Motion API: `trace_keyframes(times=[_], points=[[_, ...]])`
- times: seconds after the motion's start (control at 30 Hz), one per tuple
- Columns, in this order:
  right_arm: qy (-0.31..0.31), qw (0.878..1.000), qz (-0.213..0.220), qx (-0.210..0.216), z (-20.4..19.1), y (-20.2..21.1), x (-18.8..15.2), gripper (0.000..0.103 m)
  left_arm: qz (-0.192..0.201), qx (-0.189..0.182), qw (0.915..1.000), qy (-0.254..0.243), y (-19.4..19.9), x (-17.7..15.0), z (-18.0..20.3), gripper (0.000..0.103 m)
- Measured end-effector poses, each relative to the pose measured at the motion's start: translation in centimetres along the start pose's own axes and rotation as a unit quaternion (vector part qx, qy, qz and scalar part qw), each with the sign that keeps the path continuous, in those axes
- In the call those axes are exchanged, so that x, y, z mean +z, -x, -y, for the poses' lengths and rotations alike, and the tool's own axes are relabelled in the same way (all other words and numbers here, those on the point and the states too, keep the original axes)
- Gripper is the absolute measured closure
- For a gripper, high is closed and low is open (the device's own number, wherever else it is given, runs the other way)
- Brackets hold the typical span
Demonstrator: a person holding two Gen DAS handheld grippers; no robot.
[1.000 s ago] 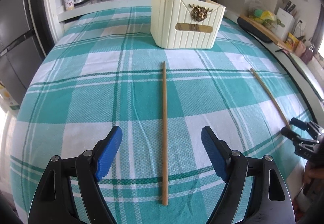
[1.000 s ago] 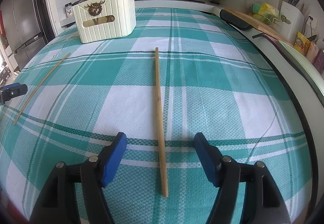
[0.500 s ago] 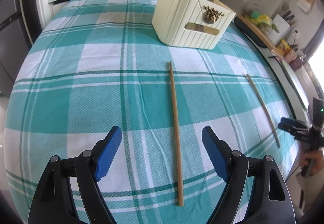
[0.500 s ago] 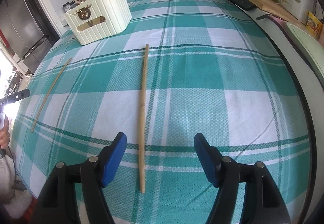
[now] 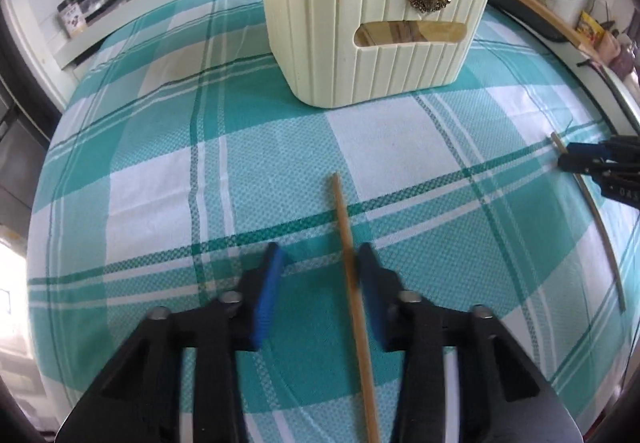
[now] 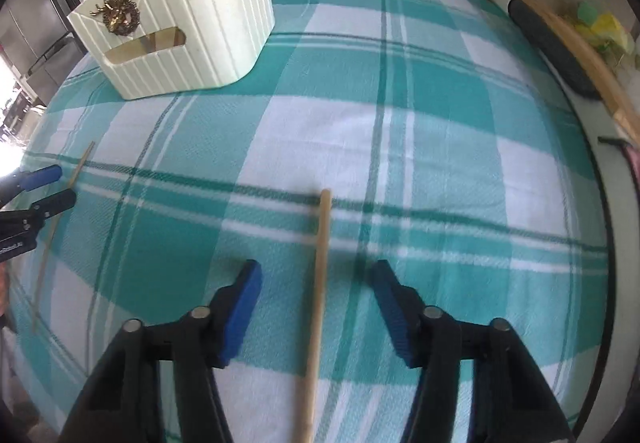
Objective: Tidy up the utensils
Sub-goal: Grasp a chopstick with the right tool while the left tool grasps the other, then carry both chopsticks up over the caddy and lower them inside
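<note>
Both grippers are low over the table, each straddling its own chopstick. Your left gripper is partly open and holds nothing; the left chopstick runs up the lower middle of that frame, tight against the right-hand pad with a clear gap to the other pad. Shift slightly right so the stick sits centred before you squeeze, or it will probably roll or skew. Your right gripper is wider open, also holding nothing, and the right chopstick lies about midway between the pads in the lower middle of that frame, so you can close straight down there. Keep the pads touching the checked cloth so they get under nothing but clamp the stick's sides. Grip near the middle of the visible length so it lifts level. Further up, the cream holder sits top centre in the left view, upper left in the right view, other utensils already poking out; that looks like the drop target.
</note>
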State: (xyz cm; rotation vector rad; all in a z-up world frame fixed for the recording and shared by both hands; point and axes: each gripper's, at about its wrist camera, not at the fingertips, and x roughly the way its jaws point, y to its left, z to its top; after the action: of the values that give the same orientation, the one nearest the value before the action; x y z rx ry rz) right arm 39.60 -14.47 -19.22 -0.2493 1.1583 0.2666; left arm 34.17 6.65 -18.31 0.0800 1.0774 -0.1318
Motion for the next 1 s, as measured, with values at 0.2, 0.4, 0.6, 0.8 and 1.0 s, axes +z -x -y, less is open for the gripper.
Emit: trace_keyframes(times=[0.2, 0.4, 0.6, 0.8, 1.0], points=[[-0.038, 0.997, 0.047, 0.052, 0.9, 3.2, 1.0, 0.097, 0.048, -0.012, 0.9986, 0.019, 3.4, -0.7, -0.4, 0.100], [-0.031, 0.979, 0.165, 0.118, 1.0, 13.8, -1.1, 0.097, 0.158, -0.080, 0.9835, 0.038, 13.1, -1.5, -1.1, 0.100], [-0.018, 0.962, 0.243, 0.120, 0.9, 20.5, -3.4, 0.097, 0.230, -0.111, 0.9664, 0.030, 18.7, -1.8, -0.7, 0.100], [-0.031, 0.953, 0.279, 0.116, 0.5, 22.1, -3.3, 0.097, 0.258, -0.124, 0.9577, 0.034, 20.2, -1.1, -0.5, 0.100], [-0.035, 0.945, 0.303, 0.118, 0.6, 23.5, -2.7, 0.097, 0.265, -0.121, 0.9565, 0.021, 21.1, -0.4, 0.0, 0.100]])
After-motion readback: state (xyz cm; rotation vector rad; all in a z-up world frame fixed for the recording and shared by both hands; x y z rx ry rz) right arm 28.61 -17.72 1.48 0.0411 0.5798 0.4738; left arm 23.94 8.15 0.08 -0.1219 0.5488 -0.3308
